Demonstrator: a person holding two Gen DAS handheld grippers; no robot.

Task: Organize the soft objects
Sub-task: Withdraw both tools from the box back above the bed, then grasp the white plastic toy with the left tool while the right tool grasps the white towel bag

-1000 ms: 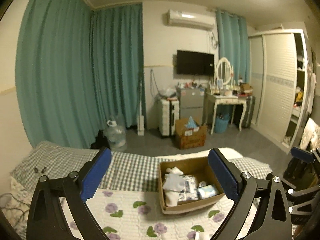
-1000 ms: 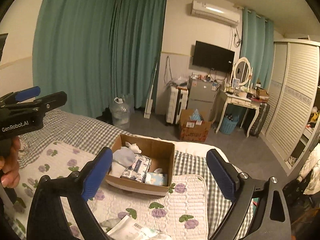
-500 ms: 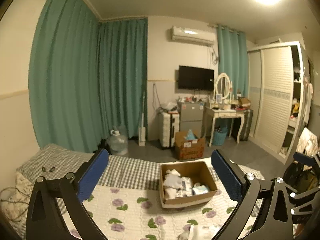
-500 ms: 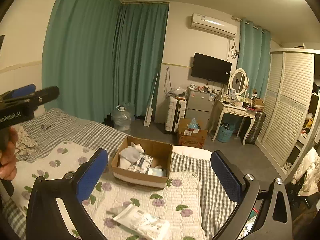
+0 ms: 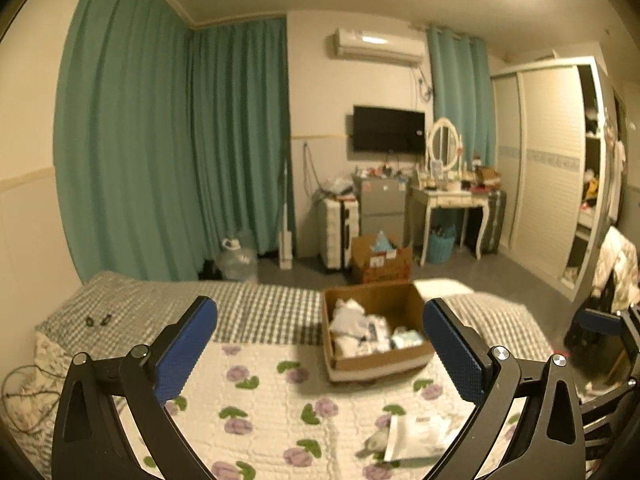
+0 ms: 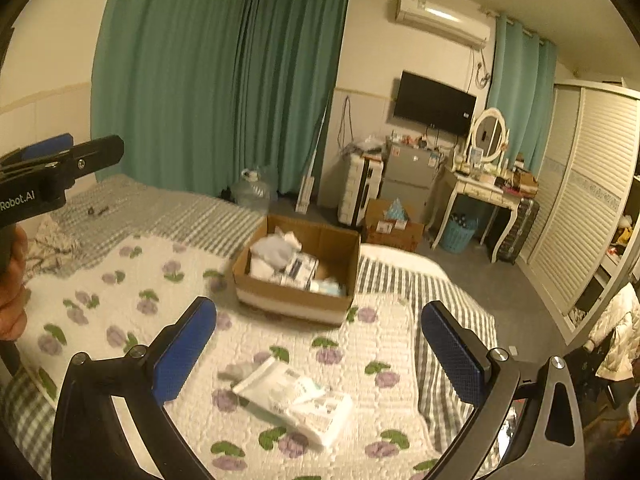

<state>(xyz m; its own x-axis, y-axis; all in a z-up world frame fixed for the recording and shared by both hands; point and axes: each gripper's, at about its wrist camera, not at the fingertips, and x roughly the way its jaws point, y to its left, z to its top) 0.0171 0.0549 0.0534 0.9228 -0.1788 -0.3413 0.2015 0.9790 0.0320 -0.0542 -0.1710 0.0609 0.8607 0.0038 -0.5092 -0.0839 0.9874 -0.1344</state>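
Note:
A cardboard box [image 5: 374, 362] [image 6: 294, 302] sits on the flowered quilt and holds white cloth and several soft packets. Nearer, a white plastic packet [image 6: 298, 398] [image 5: 418, 436] lies flat on the quilt, with a small grey soft item [image 6: 236, 370] at its left end. My right gripper [image 6: 318, 354] hangs above that packet, open and empty. My left gripper [image 5: 318, 354] is open too, with nothing between its blue pads, and the box shows beyond them. In the right wrist view the left gripper [image 6: 52, 164] appears at the far left, held by a hand [image 6: 12, 292].
The flowered quilt [image 6: 132, 280] lies over a checked sheet [image 5: 256, 312] on the bed. Cables [image 5: 20, 392] lie at the bed's left edge. Beyond the bed stand a water jug [image 6: 254, 192], a floor box [image 6: 394, 226], a suitcase, a dressing table [image 6: 478, 196] and a wardrobe.
Both grippers have pulled back from the box, which now looks smaller and farther. The white packet has come into view on the quilt. The right jaws stand slightly wider.

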